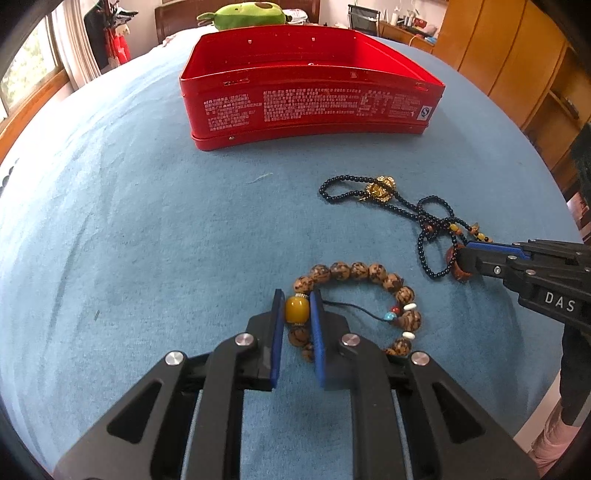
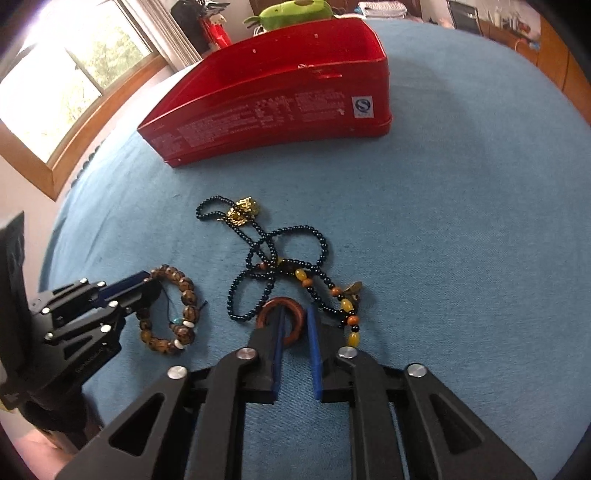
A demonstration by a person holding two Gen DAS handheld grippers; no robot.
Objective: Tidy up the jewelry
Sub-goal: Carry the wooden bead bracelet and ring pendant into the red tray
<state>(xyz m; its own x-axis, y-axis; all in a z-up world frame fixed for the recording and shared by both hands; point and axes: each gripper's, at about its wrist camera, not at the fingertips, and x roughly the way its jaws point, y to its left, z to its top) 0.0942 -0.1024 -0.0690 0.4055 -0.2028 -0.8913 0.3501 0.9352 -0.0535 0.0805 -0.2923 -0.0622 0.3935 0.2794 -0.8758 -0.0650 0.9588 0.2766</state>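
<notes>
Beads are lying on a blue bed cover [image 1: 129, 240] in the left wrist view. The left gripper [image 1: 297, 308] is squeezing the big yellow bead [image 1: 296, 309] of the brown bead bracelet [image 1: 364, 272], one blue pad touching each side. The rest of the bracelet is curling away to the right on the cover. Farther off, the red tin box [image 1: 310, 107] is sitting with its top open, and a wide strip of bare blue cover is lying between it and the bracelet. The black bead necklace [image 1: 424, 221] with its gold charm [image 1: 380, 189] is lying to the right, apart from the bracelet. The right gripper [image 1: 460, 258] is coming in from the right edge and is pinching the wooden ring [image 1: 453, 260]. A green plush toy [image 1: 251, 14] is peeking over the back wall of the box.

In the right wrist view, the right gripper [image 2: 295, 325] is holding the wooden ring [image 2: 282, 314]: its left finger is going through the hole and its right finger is sitting outside the rim, so the rim is caught between them. The black bead necklace [image 2: 280, 254] is looping just past the ring and touching it. The left gripper [image 2: 147, 284] is reaching in from the left side and clamping the brown bead bracelet [image 2: 184, 295], which is lying near the necklace but not touching it. The red tin box [image 2: 280, 99] is standing farther back, with bare blue cover [image 2: 461, 240] stretching wide on the right, up to the rounded edge of the bed.
</notes>
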